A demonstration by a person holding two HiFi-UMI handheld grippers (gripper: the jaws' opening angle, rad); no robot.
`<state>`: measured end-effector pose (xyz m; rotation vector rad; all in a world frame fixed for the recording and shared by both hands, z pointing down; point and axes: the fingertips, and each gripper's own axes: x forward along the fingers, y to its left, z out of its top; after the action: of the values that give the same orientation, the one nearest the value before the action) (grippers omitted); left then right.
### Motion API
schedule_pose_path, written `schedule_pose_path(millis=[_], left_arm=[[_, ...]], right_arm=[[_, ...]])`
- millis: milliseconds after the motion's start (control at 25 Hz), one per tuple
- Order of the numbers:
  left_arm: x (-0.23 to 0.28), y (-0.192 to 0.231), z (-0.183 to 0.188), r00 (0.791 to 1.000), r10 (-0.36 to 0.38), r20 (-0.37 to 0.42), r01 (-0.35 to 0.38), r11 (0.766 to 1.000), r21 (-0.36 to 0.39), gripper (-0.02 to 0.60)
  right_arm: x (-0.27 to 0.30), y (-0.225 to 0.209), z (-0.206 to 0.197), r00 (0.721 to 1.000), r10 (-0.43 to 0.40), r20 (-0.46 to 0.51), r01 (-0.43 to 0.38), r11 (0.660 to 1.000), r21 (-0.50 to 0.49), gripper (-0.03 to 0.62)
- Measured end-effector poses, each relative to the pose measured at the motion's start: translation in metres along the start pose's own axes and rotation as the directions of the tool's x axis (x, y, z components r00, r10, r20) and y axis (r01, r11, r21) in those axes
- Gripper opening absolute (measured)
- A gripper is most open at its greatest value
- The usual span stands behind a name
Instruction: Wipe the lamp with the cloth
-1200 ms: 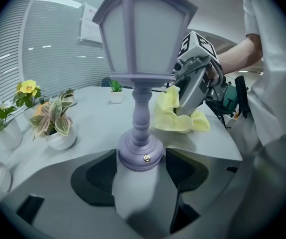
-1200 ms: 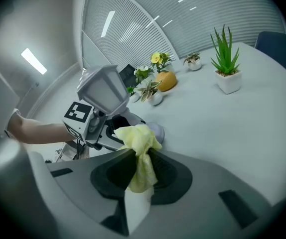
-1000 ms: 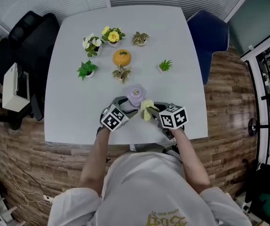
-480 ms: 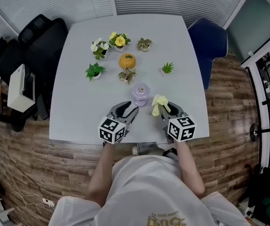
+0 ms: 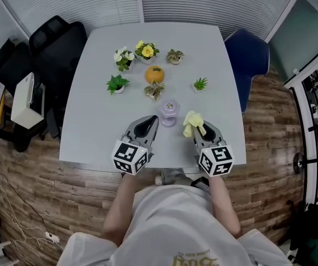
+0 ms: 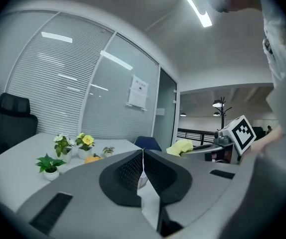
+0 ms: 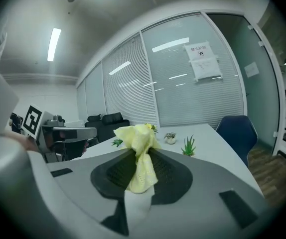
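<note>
The small lilac lamp [image 5: 169, 112] stands on the grey table [image 5: 92, 132] near its front edge. My left gripper [image 5: 151, 119] hovers just left of the lamp, apart from it. Its jaws have just been closing and now meet with nothing between them [image 6: 143, 152]. To the right of the lamp my right gripper [image 5: 195, 128] is shut on a crumpled yellow cloth [image 5: 192, 121], which bunches above the jaws [image 7: 139, 138] and hangs down between them. The cloth [image 6: 180, 146] also shows in the left gripper view, off to the right.
Several small potted plants [image 5: 124, 57] and an orange pumpkin-shaped pot [image 5: 154, 74] sit behind the lamp. A blue chair [image 5: 247, 51] stands at the table's right. Black chairs [image 5: 48, 46] and a white box [image 5: 23, 101] are at its left.
Both grippers have lifted and drawn back from the lamp toward the person. The left jaws, open around the lamp before, have let it go and closed. The cloth stays in the right gripper.
</note>
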<state>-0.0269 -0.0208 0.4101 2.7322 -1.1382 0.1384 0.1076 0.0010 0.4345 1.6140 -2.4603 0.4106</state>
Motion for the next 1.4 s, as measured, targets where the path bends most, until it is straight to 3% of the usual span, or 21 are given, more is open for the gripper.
schedule_pose_path(millis=[320, 1400], left_arm=[[-0.009, 0.003, 0.012, 0.999, 0.05, 0.013, -0.051, 0.997, 0.055, 0.005], [-0.012, 0.008, 0.01, 0.998, 0.058, 0.006, -0.058, 0.996, 0.065, 0.003]], right_arm=[[-0.009, 0.008, 0.015, 0.999, 0.009, 0.031, -0.007, 0.999, -0.048, 0.081], [-0.006, 0.018, 0.012, 1.0, 0.016, 0.011, -0.015, 0.998, -0.062, 0.08]])
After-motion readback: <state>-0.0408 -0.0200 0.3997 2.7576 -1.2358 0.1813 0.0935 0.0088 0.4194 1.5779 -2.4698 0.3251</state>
